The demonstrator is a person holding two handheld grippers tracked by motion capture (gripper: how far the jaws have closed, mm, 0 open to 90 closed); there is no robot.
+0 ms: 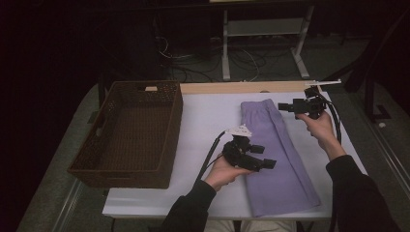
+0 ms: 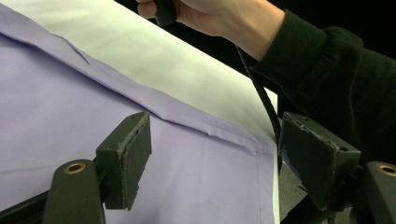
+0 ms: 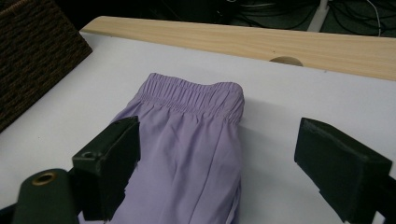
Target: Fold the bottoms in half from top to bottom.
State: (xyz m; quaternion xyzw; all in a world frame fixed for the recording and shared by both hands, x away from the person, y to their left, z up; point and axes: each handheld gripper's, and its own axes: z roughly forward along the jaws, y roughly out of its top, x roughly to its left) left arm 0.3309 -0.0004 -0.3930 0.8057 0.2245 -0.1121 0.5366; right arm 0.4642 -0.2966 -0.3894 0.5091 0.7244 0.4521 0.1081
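Note:
A pair of lilac trousers (image 1: 278, 154) with an elastic waistband lies folded lengthwise on the white table (image 1: 208, 116), waistband at the far end. My left gripper (image 1: 269, 164) hovers over the cloth's left edge near the middle, jaws open, nothing between them. In the left gripper view the left gripper (image 2: 212, 154) stands open above the lilac fabric (image 2: 60, 107). My right gripper (image 1: 282, 106) is at the waistband's right side, pointing left, open and apart from the cloth. The right gripper view has the right gripper (image 3: 219, 144) open, framing the waistband (image 3: 196, 95).
A dark wicker basket (image 1: 118, 171) stands on the table's left side, also seen as the basket (image 3: 32, 51) in the right gripper view. A pale wooden strip (image 1: 241, 87) runs along the far edge. White surface lies bare between basket and trousers.

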